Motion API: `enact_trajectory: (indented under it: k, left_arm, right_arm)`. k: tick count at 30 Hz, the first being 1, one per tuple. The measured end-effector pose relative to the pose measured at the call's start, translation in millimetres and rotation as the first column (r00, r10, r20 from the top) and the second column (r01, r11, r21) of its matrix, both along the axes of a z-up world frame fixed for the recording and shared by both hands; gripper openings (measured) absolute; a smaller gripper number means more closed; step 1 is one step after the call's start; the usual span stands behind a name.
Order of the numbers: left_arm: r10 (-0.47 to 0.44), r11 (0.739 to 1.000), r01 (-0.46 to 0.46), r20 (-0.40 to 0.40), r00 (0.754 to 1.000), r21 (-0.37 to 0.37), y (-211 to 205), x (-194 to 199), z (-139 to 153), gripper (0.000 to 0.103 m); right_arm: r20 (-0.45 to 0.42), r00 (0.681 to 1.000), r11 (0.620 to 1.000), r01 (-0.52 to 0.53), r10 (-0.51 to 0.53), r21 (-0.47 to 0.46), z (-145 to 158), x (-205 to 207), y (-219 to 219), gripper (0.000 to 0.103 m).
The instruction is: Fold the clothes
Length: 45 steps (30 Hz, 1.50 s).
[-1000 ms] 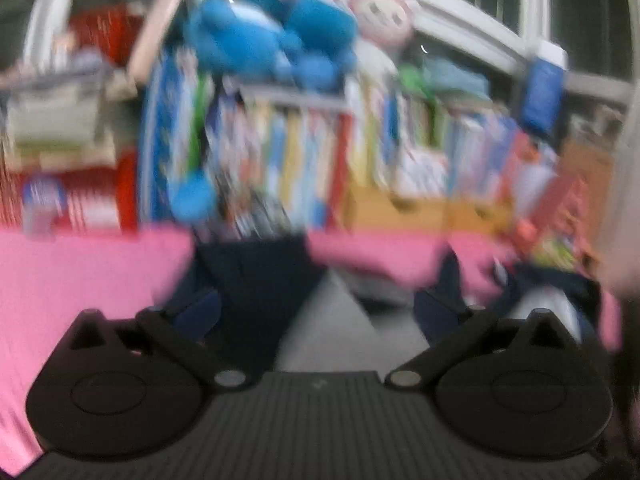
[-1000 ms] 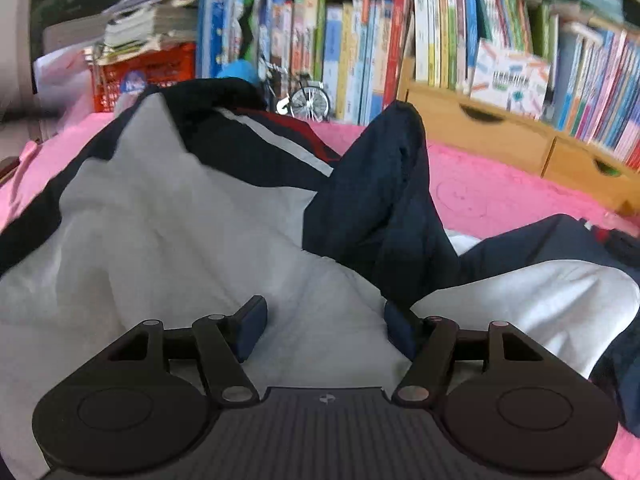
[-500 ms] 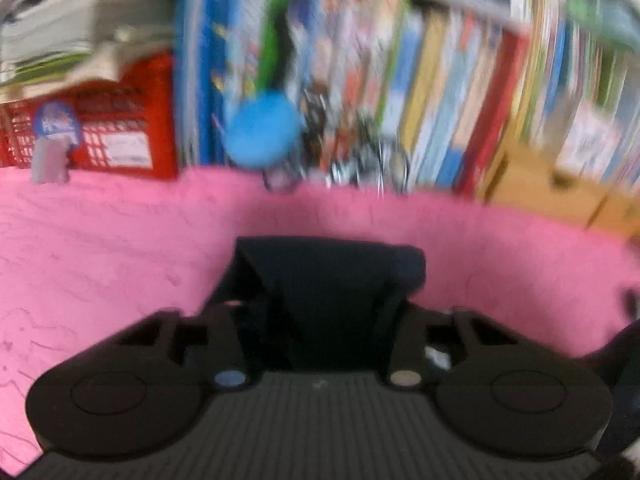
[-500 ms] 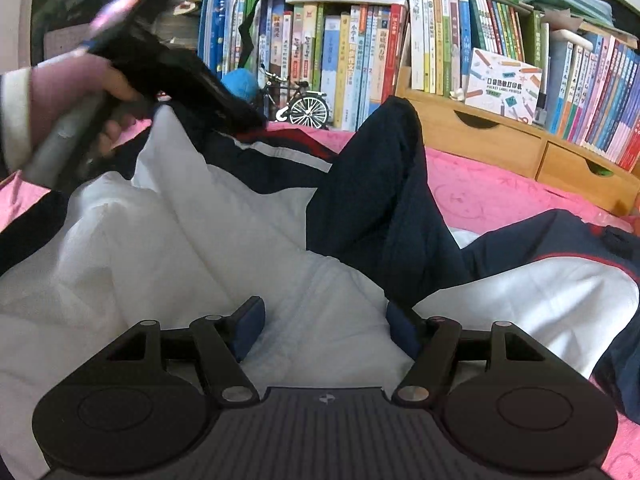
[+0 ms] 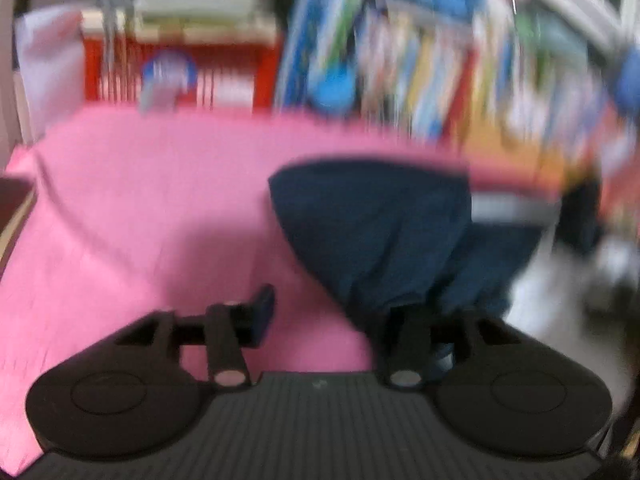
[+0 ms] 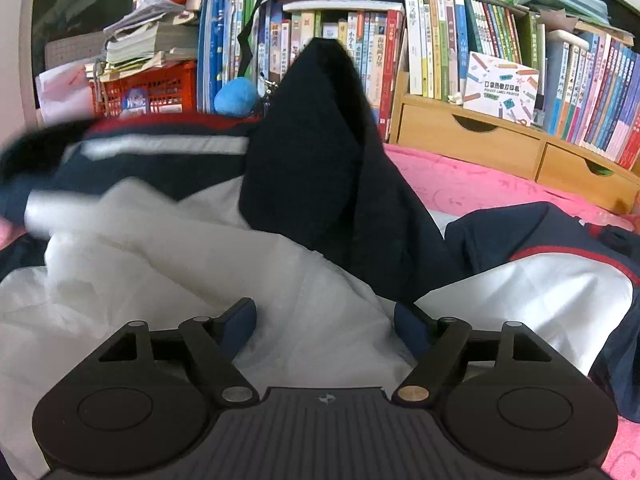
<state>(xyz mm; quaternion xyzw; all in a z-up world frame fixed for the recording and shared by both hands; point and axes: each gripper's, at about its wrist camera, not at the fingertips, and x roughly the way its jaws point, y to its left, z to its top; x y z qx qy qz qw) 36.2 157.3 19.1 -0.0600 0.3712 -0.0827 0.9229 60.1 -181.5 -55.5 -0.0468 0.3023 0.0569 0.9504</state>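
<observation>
Two claws over one navy, white and red jacket (image 6: 168, 240), spread rumpled on the pink-covered surface (image 6: 472, 184).

My left claw (image 5: 332, 320) stands partly apart and is opening: the navy fabric drapes over its right-hand finger (image 5: 408, 332) and bunches ahead of it, while its blue-padded left finger (image 5: 262, 312) hangs clear over bare pink cloth (image 5: 140, 220); the blur keeps me from telling more of the contact. My right claw (image 6: 324, 324) is wide and also opening, both pads apart from each other with the jacket's white lining lying between and beneath them, gripped by neither. A peak of navy cloth (image 6: 320, 160) rises just ahead of it. Beyond stand rows of upright books (image 6: 440, 40), a red plastic crate (image 6: 148, 88) and wooden drawers (image 6: 472, 136).
</observation>
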Motion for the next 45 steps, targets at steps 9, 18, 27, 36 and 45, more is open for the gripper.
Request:
enact_trajectory:
  k: [9, 18, 27, 36, 45]
  left_arm:
    - [-0.057, 0.987, 0.089, 0.231, 0.971, -0.131, 27.4, -28.8, 77.0, 0.067]
    - [-0.114, 0.985, 0.076, 0.254, 0.96, 0.156, -101.4, 113.4, 121.4, 0.077]
    - [-0.237, 0.917, 0.255, -0.095, 0.967, 0.307, -201.6, 166.3, 19.3, 0.08]
    - [-0.123, 0.965, 0.134, -0.061, 0.991, 0.226, -161.6, 166.5, -1.0, 0.009]
    - [0.174, 0.972, -0.203, 0.22, 0.96, 0.116, -18.9, 139.6, 85.1, 0.006]
  right_arm:
    - [-0.015, 1.0, 1.0, 0.001, -0.001, -0.007, -0.7, 2.8, 0.7, 0.079]
    - [-0.019, 1.0, 1.0, 0.001, -0.001, -0.004, -0.8, 3.8, 0.9, 0.08]
    - [-0.026, 1.0, 1.0, 0.005, -0.004, 0.013, -0.7, 4.9, -1.5, 0.081]
    - [-0.03, 1.0, 1.0, 0.004, -0.004, 0.022, -0.4, 6.1, -2.0, 0.082]
    - [-0.034, 0.999, 1.0, 0.006, -0.005, 0.026, -0.9, 7.9, -2.0, 0.082]
